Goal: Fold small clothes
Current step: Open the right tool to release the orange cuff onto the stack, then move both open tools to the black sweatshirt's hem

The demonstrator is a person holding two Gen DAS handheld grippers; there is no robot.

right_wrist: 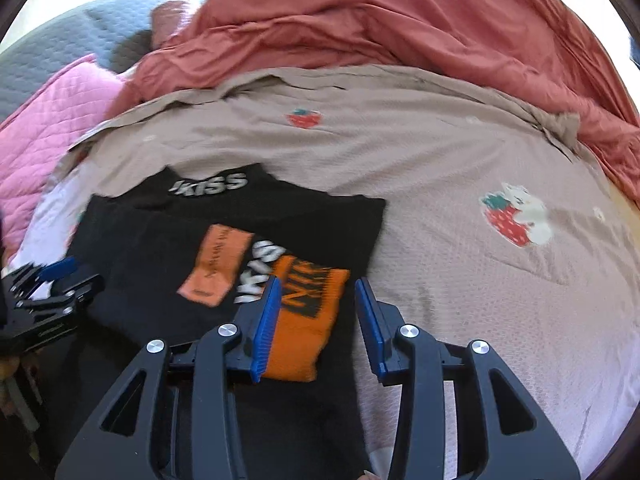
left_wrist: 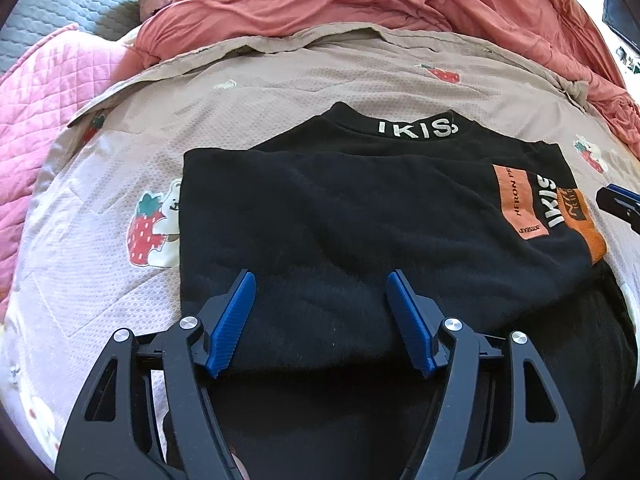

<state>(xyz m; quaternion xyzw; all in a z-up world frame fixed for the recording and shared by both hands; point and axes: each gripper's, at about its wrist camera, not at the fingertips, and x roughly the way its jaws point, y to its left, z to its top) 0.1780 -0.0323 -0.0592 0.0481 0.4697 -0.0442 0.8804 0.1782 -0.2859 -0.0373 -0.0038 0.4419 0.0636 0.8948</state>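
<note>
Black top folded on bedspread | left tool open | right tool open

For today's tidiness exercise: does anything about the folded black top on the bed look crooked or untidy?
Mostly neat. The black top lies folded on the strawberry-print sheet, but its orange cuff sticks out past the lower right edge, and the collar layer sits offset from the fold above it.

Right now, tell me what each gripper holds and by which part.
Nothing. The left gripper stands open over the folded black shirt; the right gripper is open astride its orange cuff, pads not pressing.
</note>
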